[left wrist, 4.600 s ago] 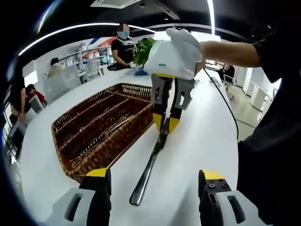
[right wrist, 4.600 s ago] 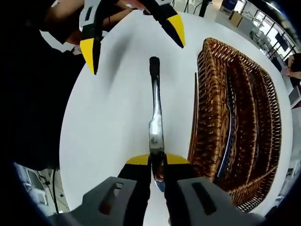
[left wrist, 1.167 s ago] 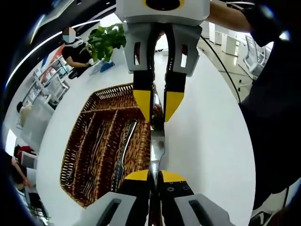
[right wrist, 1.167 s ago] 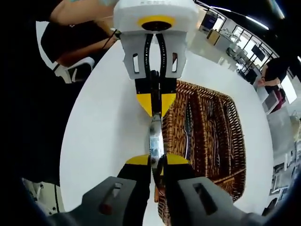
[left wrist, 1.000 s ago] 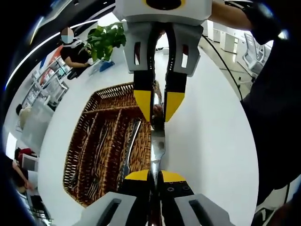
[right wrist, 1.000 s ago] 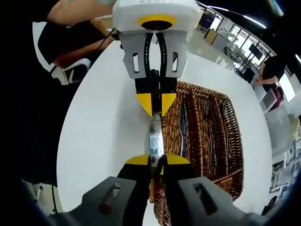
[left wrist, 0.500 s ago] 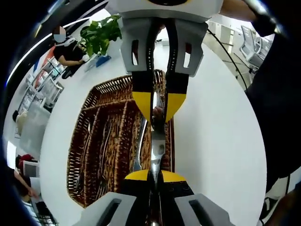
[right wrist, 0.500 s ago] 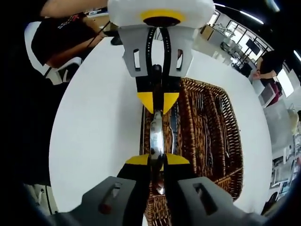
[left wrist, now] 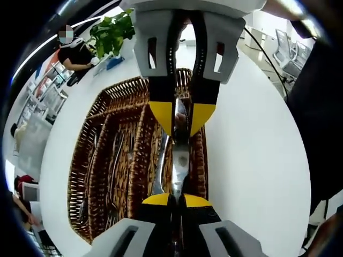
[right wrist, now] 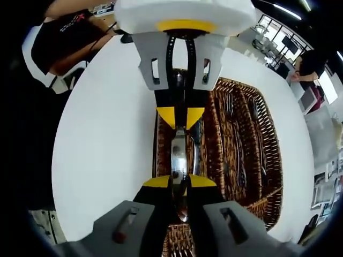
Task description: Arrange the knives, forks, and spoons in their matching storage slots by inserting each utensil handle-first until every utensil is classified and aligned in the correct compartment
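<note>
Both grippers hold one metal utensil (left wrist: pixel 179 155) between them, end to end, above a brown wicker tray (left wrist: pixel 115 160) that sits on a white round table (left wrist: pixel 252 160). In the left gripper view, the left gripper (left wrist: pixel 171 201) has its yellow-tipped jaws pressed together on one end of the utensil, while the right gripper (left wrist: pixel 181 115) comes down from the top, its jaws closed on the other end. In the right gripper view, the right gripper (right wrist: pixel 179 183) clamps the utensil (right wrist: pixel 178 152) and the left gripper (right wrist: pixel 180 116) grips it from above. The utensil hangs over the tray's outermost slot, beside the tray wall nearest the bare table; whether it is a knife or a spoon is hard to tell. Other cutlery (left wrist: pixel 115 155) lies lengthwise in the tray's slots. A potted plant (left wrist: pixel 112 32) stands beyond the tray.
</note>
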{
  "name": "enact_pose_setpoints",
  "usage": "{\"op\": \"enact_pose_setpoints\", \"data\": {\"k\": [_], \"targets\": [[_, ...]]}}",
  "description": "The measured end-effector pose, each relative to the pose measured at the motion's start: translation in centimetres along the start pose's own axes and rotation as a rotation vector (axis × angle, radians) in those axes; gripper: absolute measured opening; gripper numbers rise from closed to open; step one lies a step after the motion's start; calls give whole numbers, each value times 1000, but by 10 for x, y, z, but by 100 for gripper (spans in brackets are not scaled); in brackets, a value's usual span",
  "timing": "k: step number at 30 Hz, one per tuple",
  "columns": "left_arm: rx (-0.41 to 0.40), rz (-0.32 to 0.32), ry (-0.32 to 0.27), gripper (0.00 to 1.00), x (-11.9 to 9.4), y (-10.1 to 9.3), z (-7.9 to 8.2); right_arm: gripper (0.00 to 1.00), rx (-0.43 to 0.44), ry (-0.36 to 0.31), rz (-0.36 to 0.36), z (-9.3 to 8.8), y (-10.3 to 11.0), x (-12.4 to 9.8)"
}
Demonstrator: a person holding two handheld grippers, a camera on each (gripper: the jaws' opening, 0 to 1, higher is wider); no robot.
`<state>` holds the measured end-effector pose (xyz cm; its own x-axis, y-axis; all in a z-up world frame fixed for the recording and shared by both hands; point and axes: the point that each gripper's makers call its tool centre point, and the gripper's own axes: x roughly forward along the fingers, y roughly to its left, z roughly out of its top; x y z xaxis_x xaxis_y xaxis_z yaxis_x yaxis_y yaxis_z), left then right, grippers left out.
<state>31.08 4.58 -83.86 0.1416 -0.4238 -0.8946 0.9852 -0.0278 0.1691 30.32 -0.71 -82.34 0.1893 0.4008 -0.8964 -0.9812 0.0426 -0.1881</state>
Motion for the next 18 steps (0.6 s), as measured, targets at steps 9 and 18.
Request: {"op": "enact_pose_setpoints", "data": {"k": [9, 18], "targets": [[-1, -15, -5, 6, 8, 3, -3, 10, 17, 1, 6, -1, -3, 3], [10, -17, 6, 6, 14, 5, -6, 10, 25, 13, 20, -3, -3, 9]]}}
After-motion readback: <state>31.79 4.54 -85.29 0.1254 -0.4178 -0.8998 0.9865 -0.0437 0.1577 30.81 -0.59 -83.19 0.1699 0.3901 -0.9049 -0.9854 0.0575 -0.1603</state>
